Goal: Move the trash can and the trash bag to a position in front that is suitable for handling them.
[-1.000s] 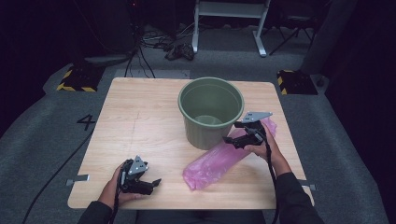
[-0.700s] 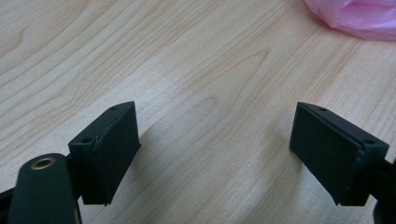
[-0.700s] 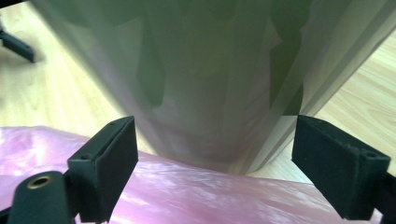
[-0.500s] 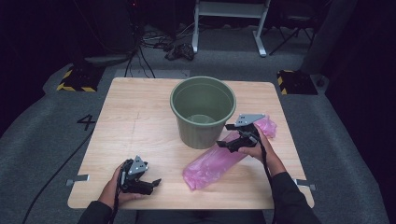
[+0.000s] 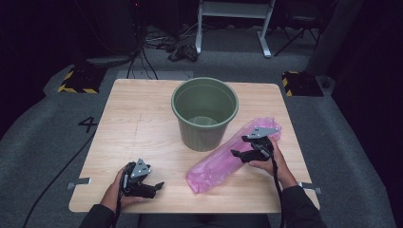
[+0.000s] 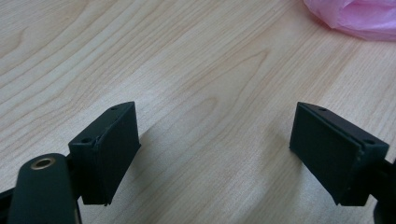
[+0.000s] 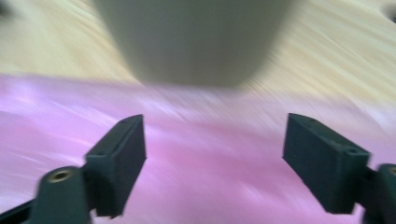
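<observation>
A green bucket point(image 5: 204, 114) stands upright in the middle of the wooden table point(image 5: 128, 123). To its right a crumpled pink plastic bag point(image 5: 216, 166) lies stretched along the tabletop. My right gripper point(image 5: 239, 151) hovers low over the bag's middle and points toward the bucket. In the right gripper view its jaws point(image 7: 215, 149) stand wide apart and have just been closing a little; the pink bag point(image 7: 56, 116) lies under and between them with no pad pressing on it, and the blurred bucket point(image 7: 196, 42) is just ahead. My left gripper point(image 5: 156, 187) rests open near the front edge, nothing between its jaws point(image 6: 215, 135).
The bag's near end point(image 6: 355, 16) lies off to the right of the left gripper, over bare wood point(image 6: 187, 70). Around the table is grey floor with cables, a metal stand point(image 5: 233, 19) behind, and yellow-black striped blocks point(image 5: 76, 80) at both far corners.
The right gripper has come away from the bucket's rim and dropped toward me onto the pink bag. The bucket has shifted a little to the left. The left gripper has stayed put.
</observation>
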A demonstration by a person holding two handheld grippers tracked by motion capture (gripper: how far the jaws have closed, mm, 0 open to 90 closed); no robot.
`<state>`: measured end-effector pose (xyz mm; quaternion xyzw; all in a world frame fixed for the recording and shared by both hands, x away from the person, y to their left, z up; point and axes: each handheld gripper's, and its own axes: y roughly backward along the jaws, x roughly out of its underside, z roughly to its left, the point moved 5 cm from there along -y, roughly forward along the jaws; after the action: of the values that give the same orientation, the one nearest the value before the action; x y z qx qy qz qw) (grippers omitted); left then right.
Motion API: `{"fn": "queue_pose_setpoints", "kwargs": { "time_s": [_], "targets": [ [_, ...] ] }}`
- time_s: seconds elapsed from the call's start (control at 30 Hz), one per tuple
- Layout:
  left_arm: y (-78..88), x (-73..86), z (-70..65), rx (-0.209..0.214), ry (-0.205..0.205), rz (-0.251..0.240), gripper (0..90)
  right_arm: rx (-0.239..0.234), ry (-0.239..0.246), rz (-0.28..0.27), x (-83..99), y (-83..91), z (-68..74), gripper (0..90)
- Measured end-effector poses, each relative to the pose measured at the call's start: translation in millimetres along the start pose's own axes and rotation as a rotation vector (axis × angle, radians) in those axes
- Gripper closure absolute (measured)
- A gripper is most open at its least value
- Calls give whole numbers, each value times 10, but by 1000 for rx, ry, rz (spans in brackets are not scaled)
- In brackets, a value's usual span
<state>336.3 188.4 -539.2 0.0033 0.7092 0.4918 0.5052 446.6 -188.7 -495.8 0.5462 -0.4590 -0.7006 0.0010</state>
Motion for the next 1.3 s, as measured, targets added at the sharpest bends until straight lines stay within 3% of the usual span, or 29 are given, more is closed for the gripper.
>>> {"fn": "queue_pose_setpoints", "kwargs": {
  "time_s": [0.23, 0.3, 0.53, 0.63, 0.8, 0.97, 1.3],
  "targets": [
    [-10, -12, -7, -2, 0, 2, 155, 146, -89, 16, 200, 0, -192, 221],
    [-10, -12, -7, -2, -1, 2, 155, 141, -122, 12, 213, -41, -231, 221],
    [-21, -22, -16, -1, -1, 0, 155, 125, -168, 65, 293, -235, -330, 217],
    [-23, -27, -14, -4, -7, 1, 155, 111, -186, 58, 288, -247, -345, 212],
    [-31, -33, -22, -2, -4, 1, 155, 144, -149, 61, 288, -274, -317, 221],
    [-39, -39, -28, -1, -3, 0, 155, 131, -135, 39, 290, -264, -265, 322],
    [-36, -38, -31, -4, -2, 0, 155, 95, -110, 11, 287, -236, -165, 699]
  ]
}}
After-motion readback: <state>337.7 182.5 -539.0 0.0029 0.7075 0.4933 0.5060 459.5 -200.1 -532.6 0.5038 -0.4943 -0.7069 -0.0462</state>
